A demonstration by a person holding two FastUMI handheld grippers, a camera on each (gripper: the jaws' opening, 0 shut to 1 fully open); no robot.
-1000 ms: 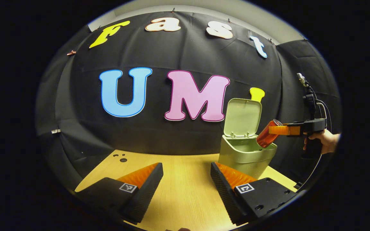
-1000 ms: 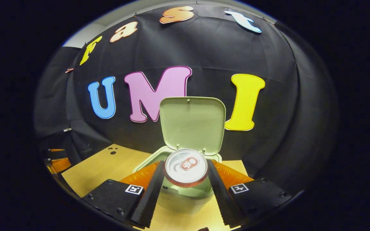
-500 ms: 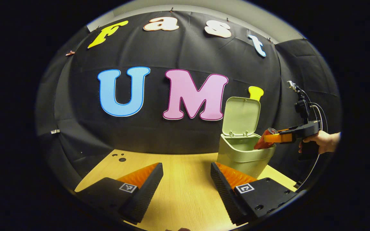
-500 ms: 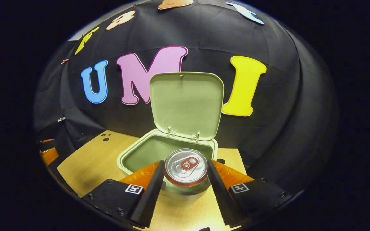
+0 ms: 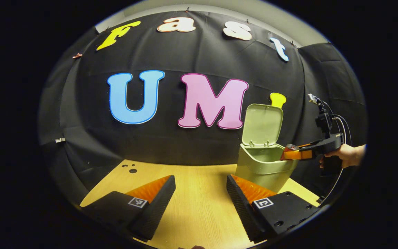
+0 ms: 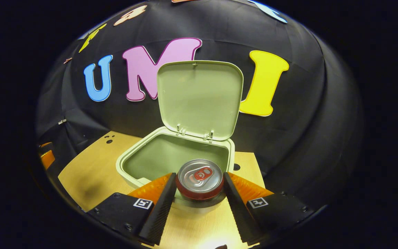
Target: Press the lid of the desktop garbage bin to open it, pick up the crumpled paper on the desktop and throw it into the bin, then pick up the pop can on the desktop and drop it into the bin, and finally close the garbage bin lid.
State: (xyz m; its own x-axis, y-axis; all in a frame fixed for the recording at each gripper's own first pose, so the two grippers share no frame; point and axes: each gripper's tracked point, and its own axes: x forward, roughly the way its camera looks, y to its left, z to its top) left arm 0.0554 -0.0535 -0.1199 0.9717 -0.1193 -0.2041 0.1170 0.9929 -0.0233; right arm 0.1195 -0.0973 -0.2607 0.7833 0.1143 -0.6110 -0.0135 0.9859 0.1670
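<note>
The pale green bin (image 6: 140, 173) stands on the wooden desk with its lid (image 6: 199, 97) swung up and back. My right gripper (image 6: 199, 193) is shut on a red pop can (image 6: 200, 178), silver top facing the camera, held at the bin's near rim and partly down in the opening. In the left gripper view the bin (image 5: 263, 166) sits at the right, the can (image 5: 290, 148) poking above its rim in the right gripper (image 5: 294, 154), held by a hand (image 5: 347, 155). My left gripper (image 5: 200, 200) hangs open over the desk, nothing between its fingers. The bin's inside bottom is hidden.
The wooden desk (image 5: 199, 193) runs forward from the black cloth wall. A few small dark holes (image 5: 130, 168) mark its far left corner. A cable loops from the right gripper's handle (image 5: 340, 121).
The right gripper has lowered the can from above the bin down to its rim and into the opening. The bin looms larger in the right gripper view. The left gripper has stayed put.
</note>
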